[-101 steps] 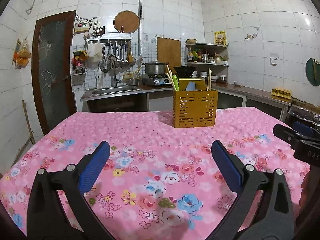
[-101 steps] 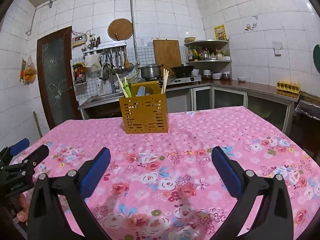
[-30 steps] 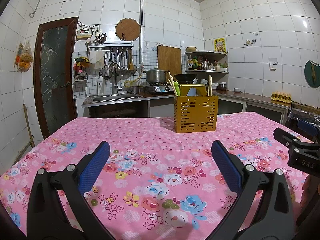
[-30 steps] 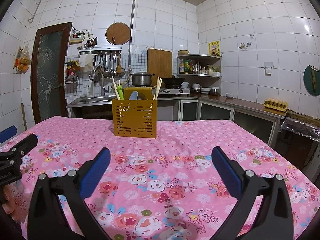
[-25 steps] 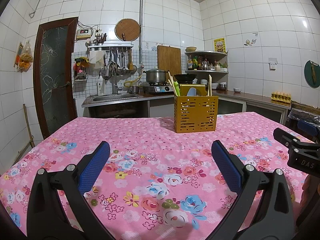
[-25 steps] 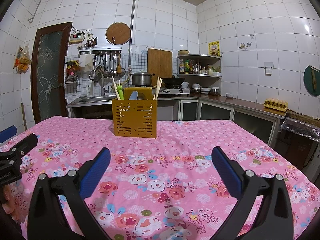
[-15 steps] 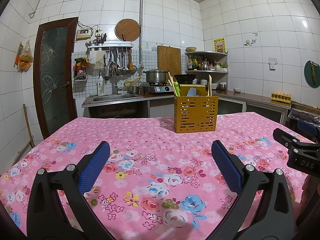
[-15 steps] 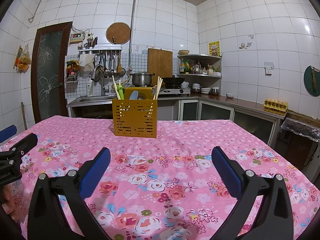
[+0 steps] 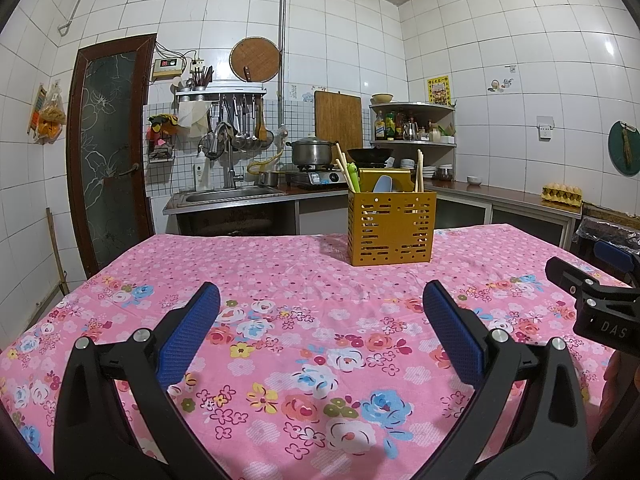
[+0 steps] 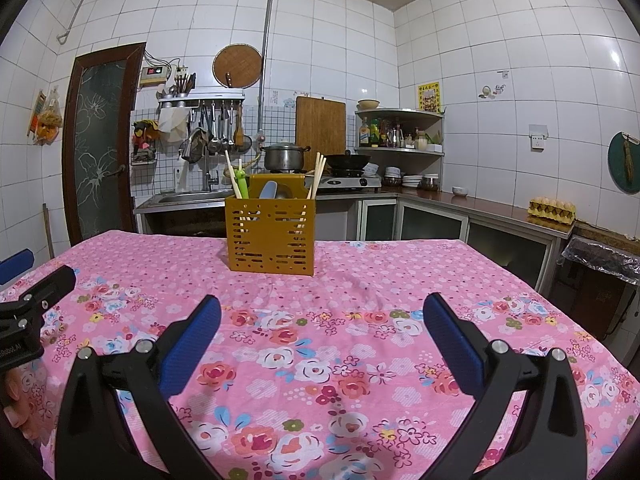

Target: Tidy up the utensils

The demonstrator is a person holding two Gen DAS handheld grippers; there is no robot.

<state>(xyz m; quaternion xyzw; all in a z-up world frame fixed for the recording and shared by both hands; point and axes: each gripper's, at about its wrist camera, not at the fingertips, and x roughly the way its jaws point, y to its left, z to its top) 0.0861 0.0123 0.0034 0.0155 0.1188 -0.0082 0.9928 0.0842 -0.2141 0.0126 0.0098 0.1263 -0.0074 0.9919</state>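
Observation:
An orange perforated utensil holder [image 9: 391, 227] stands upright on the pink floral tablecloth [image 9: 280, 264] at the far side. It holds wooden chopsticks [image 9: 419, 170], a green utensil [image 9: 352, 174] and a pale blue spoon [image 9: 383, 184]. It also shows in the right wrist view [image 10: 271, 234]. My left gripper [image 9: 320, 320] is open and empty, low over the cloth, well short of the holder. My right gripper [image 10: 320, 322] is open and empty, also near the front. Each gripper shows at the edge of the other's view.
The right gripper's body [image 9: 592, 304] sits at the right edge of the left wrist view. Behind the table are a sink counter [image 9: 232, 196], a stove with a pot [image 9: 312, 152], corner shelves [image 9: 412, 128] and a dark door [image 9: 108, 152].
Both cameras tilted slightly up since 3.4 s ago, so the holder sits lower in view. Nothing has moved in the last second. Both grippers stay open.

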